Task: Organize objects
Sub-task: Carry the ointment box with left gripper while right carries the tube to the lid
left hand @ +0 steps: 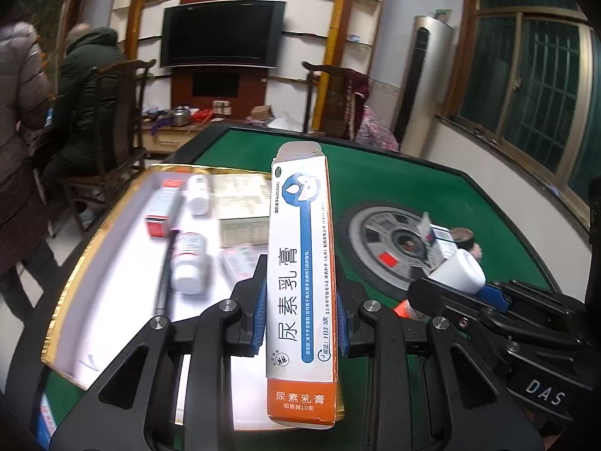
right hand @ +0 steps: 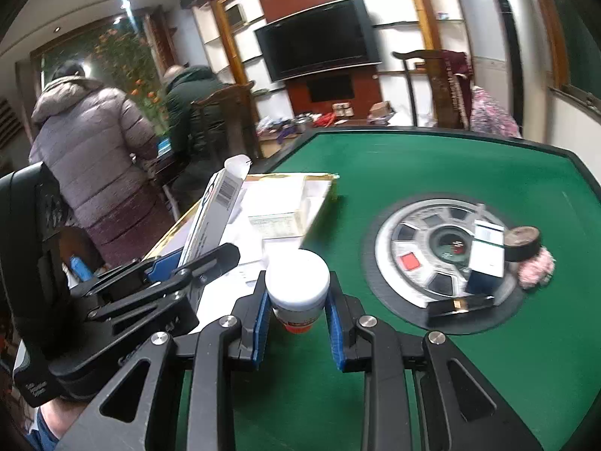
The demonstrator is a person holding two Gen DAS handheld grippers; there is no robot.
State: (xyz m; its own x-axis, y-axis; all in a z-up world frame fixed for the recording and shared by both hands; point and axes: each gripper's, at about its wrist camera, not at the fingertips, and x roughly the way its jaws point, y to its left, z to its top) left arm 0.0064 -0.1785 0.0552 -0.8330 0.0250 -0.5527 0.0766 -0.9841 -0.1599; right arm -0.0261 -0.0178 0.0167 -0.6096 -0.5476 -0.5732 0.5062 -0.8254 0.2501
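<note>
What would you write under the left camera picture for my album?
Left tool holds a tall cream box above the white tray, and the right tool carries a white bottle.

1. I see a green felt table (left hand: 375, 165) with a dark raised rim.
2. A round silver hub (right hand: 432, 255) is set into its middle.
3. On the hub lie a white-and-dark small box (right hand: 486, 248) and a black flat bar (right hand: 460, 306).
4. Just beside the hub sit a dark tape roll (right hand: 522, 242) and a pink fluffy thing (right hand: 535, 270).
5. A gold-edged white tray (left hand: 112, 203) rests on the felt's left part.
</note>
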